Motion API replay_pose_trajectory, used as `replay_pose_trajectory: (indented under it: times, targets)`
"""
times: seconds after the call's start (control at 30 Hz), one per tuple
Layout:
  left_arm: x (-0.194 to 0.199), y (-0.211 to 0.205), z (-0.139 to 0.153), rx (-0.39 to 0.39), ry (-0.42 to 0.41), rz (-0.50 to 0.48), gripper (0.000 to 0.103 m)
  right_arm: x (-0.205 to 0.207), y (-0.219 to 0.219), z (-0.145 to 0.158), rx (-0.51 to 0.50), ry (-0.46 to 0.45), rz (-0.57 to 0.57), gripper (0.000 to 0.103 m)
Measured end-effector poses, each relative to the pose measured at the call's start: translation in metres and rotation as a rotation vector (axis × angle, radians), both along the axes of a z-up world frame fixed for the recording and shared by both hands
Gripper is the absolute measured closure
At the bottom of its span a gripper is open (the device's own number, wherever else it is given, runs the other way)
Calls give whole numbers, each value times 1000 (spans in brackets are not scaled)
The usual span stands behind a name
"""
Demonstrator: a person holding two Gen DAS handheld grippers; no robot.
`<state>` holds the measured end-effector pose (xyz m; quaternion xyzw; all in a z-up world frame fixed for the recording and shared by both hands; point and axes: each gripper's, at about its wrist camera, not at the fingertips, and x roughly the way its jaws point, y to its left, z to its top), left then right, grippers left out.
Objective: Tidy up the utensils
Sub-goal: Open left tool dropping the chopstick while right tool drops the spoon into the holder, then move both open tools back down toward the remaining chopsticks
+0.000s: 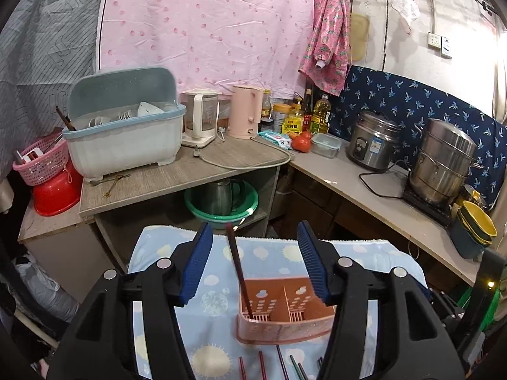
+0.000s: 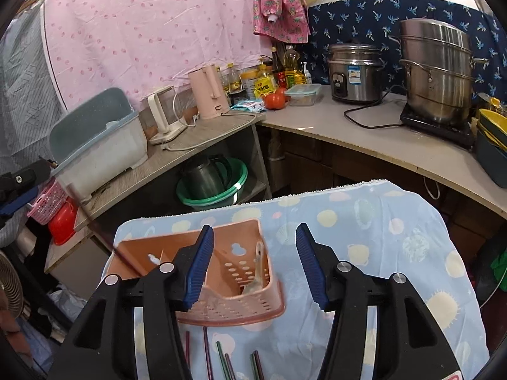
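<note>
Both tools part-open, holding nothing: left tool (image 1: pixel 255 262) straddles dark chopstick (image 1: pixel 239 272) leaning in pink utensil caddy (image 1: pixel 285 316); right tool (image 2: pixel 255 266) above spoon (image 2: pixel 255 277) compartment. Loose chopsticks (image 2: pixel 221 359) wait on cloth-covered counter (image 2: pixel 380 237).

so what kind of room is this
Most likely a small home kitchen: a steel rice cooker and stacked steel steamer pot stand on the counter, with oil and sauce bottles and a blue lidded dish drainer nearby.
</note>
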<state>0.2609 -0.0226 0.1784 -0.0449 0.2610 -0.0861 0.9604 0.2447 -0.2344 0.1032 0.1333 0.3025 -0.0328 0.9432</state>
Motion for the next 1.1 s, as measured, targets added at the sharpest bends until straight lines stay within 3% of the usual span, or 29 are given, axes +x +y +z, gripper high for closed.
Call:
replay_pose_trajectory:
  times: [0.5,1.1]
  targets:
    - [-76,14,-51,17,137,14,50,-92,8,-16,17,44,-9,48]
    - [-157,6,-156,83,352,-48,50,-191,-1,-96,6,221,-9,48]
